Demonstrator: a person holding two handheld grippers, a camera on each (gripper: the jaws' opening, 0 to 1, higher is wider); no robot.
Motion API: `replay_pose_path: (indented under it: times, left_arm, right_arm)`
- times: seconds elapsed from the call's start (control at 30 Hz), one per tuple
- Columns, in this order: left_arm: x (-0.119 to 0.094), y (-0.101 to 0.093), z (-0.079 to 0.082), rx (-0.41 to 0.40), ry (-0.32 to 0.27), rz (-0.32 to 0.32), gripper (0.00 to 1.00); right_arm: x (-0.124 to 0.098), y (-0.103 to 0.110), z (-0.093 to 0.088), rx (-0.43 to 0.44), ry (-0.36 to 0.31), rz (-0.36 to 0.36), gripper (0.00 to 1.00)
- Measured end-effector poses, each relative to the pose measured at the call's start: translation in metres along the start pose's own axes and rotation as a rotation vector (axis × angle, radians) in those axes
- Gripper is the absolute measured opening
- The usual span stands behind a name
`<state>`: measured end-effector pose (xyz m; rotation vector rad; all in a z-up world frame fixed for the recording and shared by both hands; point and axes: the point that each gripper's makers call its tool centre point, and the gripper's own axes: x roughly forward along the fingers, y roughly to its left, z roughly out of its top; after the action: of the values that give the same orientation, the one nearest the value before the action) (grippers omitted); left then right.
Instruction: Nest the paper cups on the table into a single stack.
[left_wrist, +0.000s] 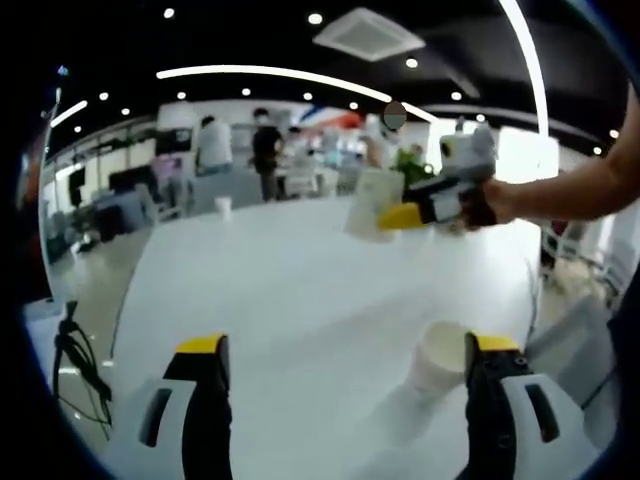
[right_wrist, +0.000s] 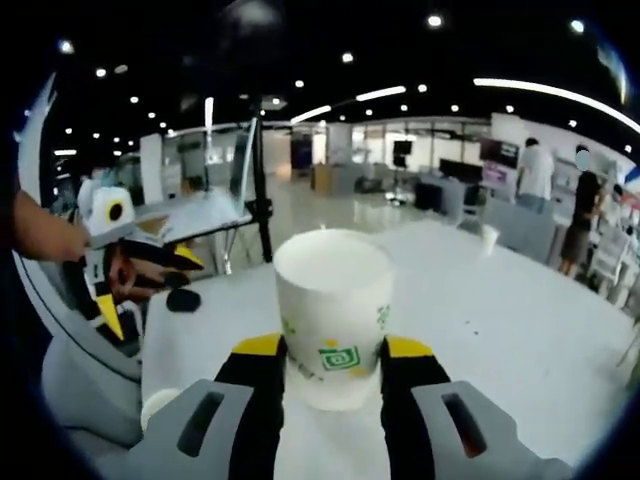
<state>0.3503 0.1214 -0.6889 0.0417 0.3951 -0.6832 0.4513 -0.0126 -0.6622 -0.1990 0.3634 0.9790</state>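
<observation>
The right claw (right_wrist: 332, 362) is clamping a printed paper cup (right_wrist: 333, 315) upright and carrying it clear above the white surface (left_wrist: 300, 290), while the left claw (left_wrist: 345, 360) is hanging with its jaws spread wide and empty just beside a second cup (left_wrist: 438, 357) standing on that surface, a far cup (left_wrist: 223, 205) waiting near its back edge. Squeezing could be crushing the thin wall, or a tilted descent could be knocking the standing cup over. Behind the surface, an open office with people and ceiling lights is stretching away.
</observation>
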Motion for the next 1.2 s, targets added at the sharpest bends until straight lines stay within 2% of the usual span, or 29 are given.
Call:
replay_pose_path:
  times: [0.4,0.87,1.2]
  left_arm:
    - [0.002,-0.01,0.007,0.001,-0.018,-0.019,0.95]
    - [0.001,-0.019,0.012,0.01,-0.027,-0.035,0.95]
    - [-0.002,-0.03,0.018,0.014,-0.042,-0.059,0.94]
  right_arm:
    - [-0.021,0.028,0.013,0.01,-0.028,0.014,0.34]
    - [-0.051,0.059,0.012,0.027,-0.048,0.021,0.34]
    - [-0.07,0.08,0.02,0.022,-0.064,0.022,0.34]
